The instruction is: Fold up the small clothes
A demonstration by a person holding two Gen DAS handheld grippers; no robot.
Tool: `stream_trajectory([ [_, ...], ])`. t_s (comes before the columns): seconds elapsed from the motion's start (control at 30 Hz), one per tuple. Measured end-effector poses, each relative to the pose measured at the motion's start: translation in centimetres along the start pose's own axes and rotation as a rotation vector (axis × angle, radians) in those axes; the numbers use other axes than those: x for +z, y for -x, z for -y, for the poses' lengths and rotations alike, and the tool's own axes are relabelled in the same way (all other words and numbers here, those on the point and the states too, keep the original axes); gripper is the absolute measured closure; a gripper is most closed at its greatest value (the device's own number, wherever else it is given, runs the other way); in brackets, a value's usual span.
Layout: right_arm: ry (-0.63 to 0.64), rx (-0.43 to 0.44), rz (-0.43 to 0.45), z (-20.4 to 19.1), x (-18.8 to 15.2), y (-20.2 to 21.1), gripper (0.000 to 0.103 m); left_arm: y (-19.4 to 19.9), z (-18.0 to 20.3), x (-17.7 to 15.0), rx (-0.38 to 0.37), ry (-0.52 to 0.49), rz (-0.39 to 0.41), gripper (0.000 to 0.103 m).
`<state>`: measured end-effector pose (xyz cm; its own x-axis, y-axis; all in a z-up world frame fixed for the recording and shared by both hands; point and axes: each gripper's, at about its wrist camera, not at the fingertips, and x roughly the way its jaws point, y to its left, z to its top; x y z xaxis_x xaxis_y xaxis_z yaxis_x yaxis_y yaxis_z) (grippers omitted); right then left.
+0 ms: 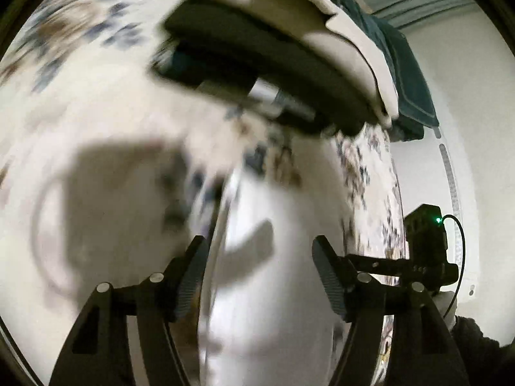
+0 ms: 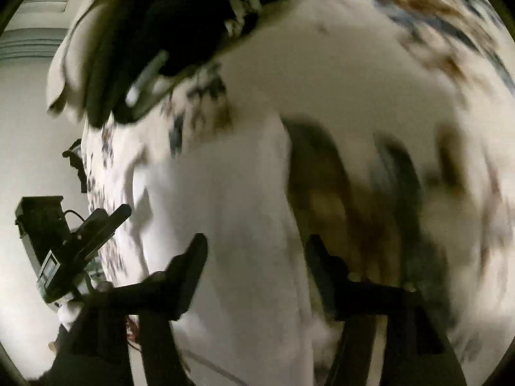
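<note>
No brand, label or readable writing shows in either view; both pictures are strongly blurred.

In the left wrist view the left gripper (image 1: 259,273) has its fingers wide apart and nothing between them. Straight ahead of the fingers, and passing under the gap, lies a white garment (image 1: 270,289) on a floral cloth (image 1: 80,32) with blue and brown marks. Whether the fingertips touch the garment, I cannot tell. Farther ahead and above the fingers is a black padded object (image 1: 257,58) with a metal part under it, and beige folded clothes (image 1: 347,41) lie on top of it, with a dark teal cloth (image 1: 408,74) beside them at the right. Only this view shows these colours clearly. At the right of the fingers the right gripper's body (image 1: 425,244) appears, with a small green light and a cable.

In the right wrist view the right gripper (image 2: 254,273) is also wide open and holds nothing. The white garment (image 2: 231,225) lies ahead of and between its fingers. To their right is a brown and dark blurred patch (image 2: 354,193) of the cloth print, seen only here. At the left the left gripper's body (image 2: 77,244) is seen, beyond the edge of the cloth.
</note>
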<state>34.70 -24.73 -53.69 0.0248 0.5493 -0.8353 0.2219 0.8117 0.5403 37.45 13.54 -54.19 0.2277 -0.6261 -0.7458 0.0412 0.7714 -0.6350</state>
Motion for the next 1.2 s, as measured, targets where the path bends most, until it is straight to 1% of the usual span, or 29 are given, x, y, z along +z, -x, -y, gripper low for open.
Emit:
stream_trajectory([
  [0.03, -0.025, -0.004, -0.012, 0.9, -1.8, 0.3, 0.037, 0.9, -0.4, -2.0, 0.011, 0.024, -0.009, 0.038],
  [0.07, -0.063, -0.016, -0.021, 2.2, -4.2, 0.6, 0.037, 1.8, -1.1, -4.6, 0.038, 0.056, -0.026, 0.038],
  [0.1, -0.091, -0.015, -0.033, 3.2, -6.2, 0.9, 0.037, 2.2, -1.4, -6.4, 0.058, 0.076, -0.042, 0.038],
  [0.13, -0.113, -0.019, -0.050, 4.0, -8.1, 1.0, 0.037, 3.0, -2.1, -9.3, 0.082, 0.109, -0.067, 0.038],
  [0.2, -0.167, -0.040, -0.077, 5.7, -12.4, 1.0, 0.037, 3.7, -2.8, -13.2, 0.117, 0.155, -0.103, 0.038],
  [0.23, -0.189, -0.044, -0.094, 6.2, -14.1, 0.9, 0.037, 4.0, -3.5, -15.8, 0.141, 0.191, -0.135, 0.038],
  [0.3, -0.226, -0.058, -0.131, 6.9, -17.9, 0.4, 0.037, 4.1, -4.3, -19.5, 0.169, 0.245, -0.176, 0.038],
  [0.37, -0.227, -0.078, -0.151, 6.6, -20.2, -0.2, 0.037, 4.4, -4.6, -22.2, 0.190, 0.275, -0.202, 0.038],
  [0.43, -0.202, -0.105, -0.164, 5.6, -22.2, -0.9, 0.037, 4.5, -4.4, -24.3, 0.209, 0.274, -0.209, 0.038],
  [0.57, -0.108, -0.193, -0.149, 2.6, -23.7, -2.7, 0.037, 4.4, -3.8, -25.6, 0.239, 0.261, -0.202, 0.038],
  [0.67, 0.008, -0.278, -0.143, -0.9, -24.5, -4.9, 0.037, 4.4, -3.2, -25.6, 0.251, 0.251, -0.184, 0.039],
  [0.77, 0.154, -0.387, -0.153, -4.9, -25.3, -8.2, 0.038, 5.0, -3.3, -26.0, 0.256, 0.259, -0.156, 0.039],
  [0.8, 0.186, -0.410, -0.149, -5.3, -25.9, -8.9, 0.051, 5.2, -3.3, -26.1, 0.256, 0.261, -0.149, 0.039],
  [0.83, 0.212, -0.444, -0.147, -5.8, -26.3, -9.5, 0.083, 5.4, -3.2, -26.1, 0.263, 0.263, -0.140, 0.039],
  [0.87, 0.228, -0.473, -0.137, -6.0, -26.7, -9.8, 0.098, 5.4, -3.1, -26.1, 0.267, 0.264, -0.133, 0.039],
  [0.93, 0.183, -0.470, -0.080, -6.2, -27.2, -9.4, 0.100, 5.6, -2.9, -26.1, 0.270, 0.264, -0.129, 0.039],
  [1.0, 0.128, -0.461, -0.042, -5.6, -27.8, -8.0, 0.100, 5.9, -3.0, -26.3, 0.264, 0.263, -0.126, 0.039],
  [1.07, 0.101, -0.481, -0.009, -5.7, -28.0, -7.3, 0.102, 6.0, -3.2, -26.4, 0.266, 0.264, -0.127, 0.039],
  [1.2, 0.038, -0.476, -0.020, -5.1, -27.7, -7.6, 0.102, 5.1, -3.3, -26.8, 0.221, 0.280, -0.149, 0.039],
])
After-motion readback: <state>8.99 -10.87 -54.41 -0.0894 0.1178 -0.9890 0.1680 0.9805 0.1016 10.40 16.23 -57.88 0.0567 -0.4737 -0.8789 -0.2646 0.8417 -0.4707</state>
